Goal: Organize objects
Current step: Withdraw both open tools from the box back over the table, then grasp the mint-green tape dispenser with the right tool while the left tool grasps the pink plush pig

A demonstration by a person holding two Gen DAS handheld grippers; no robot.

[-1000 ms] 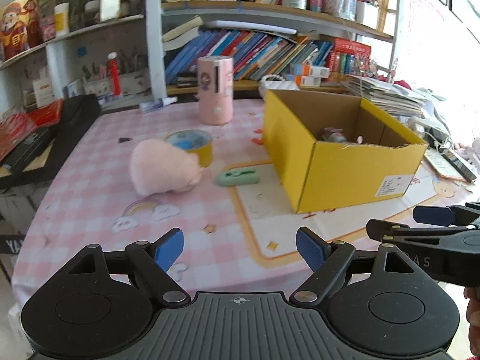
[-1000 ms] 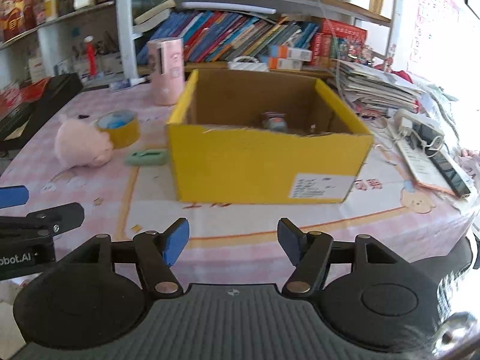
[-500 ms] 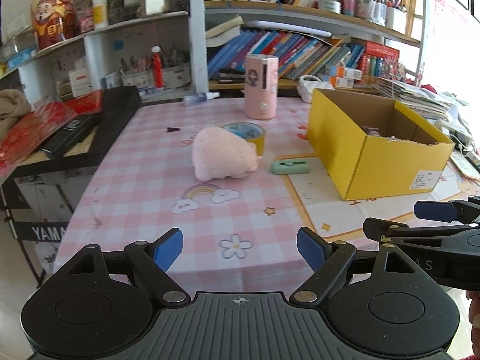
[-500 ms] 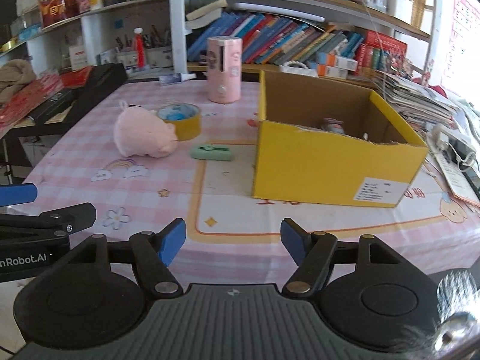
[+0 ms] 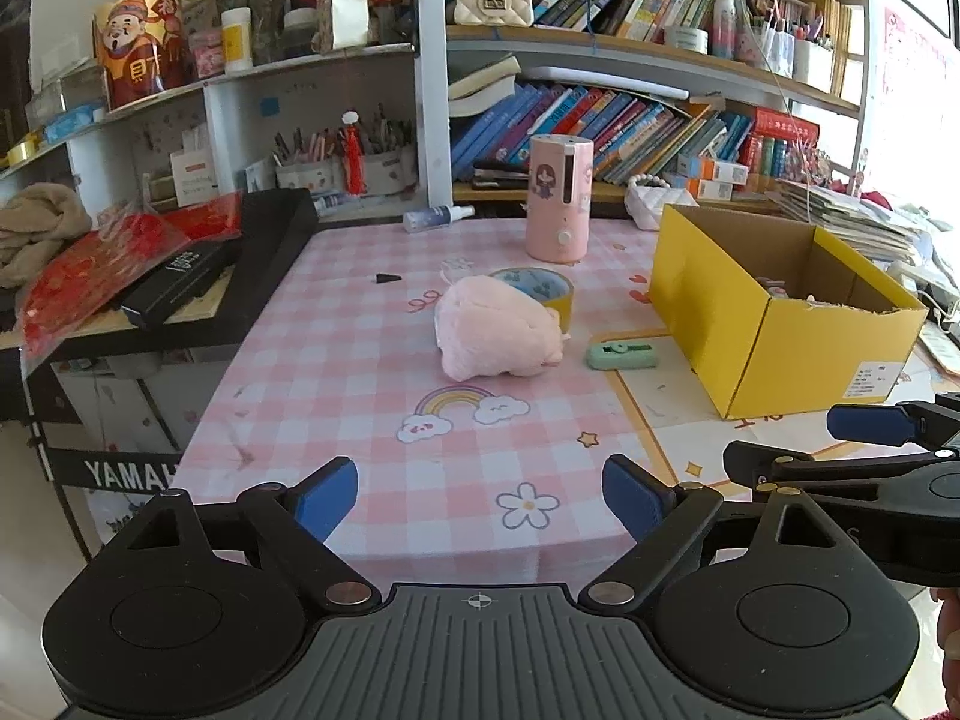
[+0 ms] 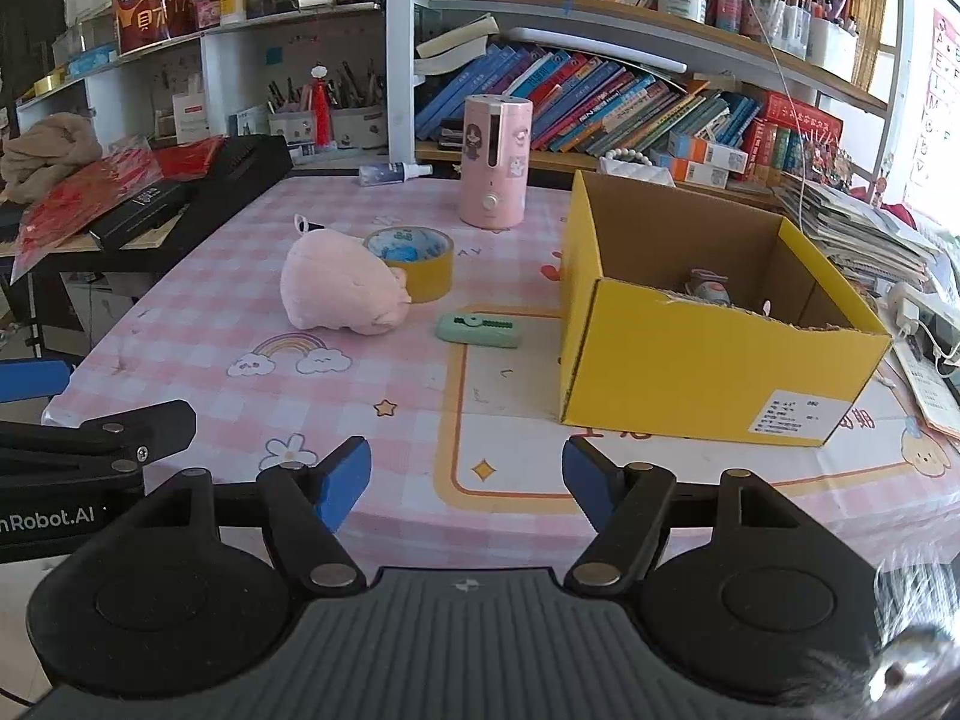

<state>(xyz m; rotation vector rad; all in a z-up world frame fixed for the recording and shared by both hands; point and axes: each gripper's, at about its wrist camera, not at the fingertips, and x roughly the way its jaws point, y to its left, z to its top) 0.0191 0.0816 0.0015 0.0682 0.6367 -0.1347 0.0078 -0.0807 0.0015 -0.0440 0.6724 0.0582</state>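
Tablecloth point(image 5: 360, 360) pink checked (bookshelves point(image 5: 630, 114) behind) | left gripper point(image 5: 480, 495) opening, empty | right gripper point(image 6: 467, 477) open, empty

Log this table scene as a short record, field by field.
surface: pink checked tablecloth
box: yellow cardboard box, open, small items inside
loose items: pink plush toy touching yellow tape roll; green flat item between plush and box
upright: pink cylinder behind the tape
left gripper: opening, nothing between jaws
right gripper: open, empty

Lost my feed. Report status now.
Left tool opening, empty; right tool open, empty. Plush, tape, green cutter on table beside box. Nothing in the way.
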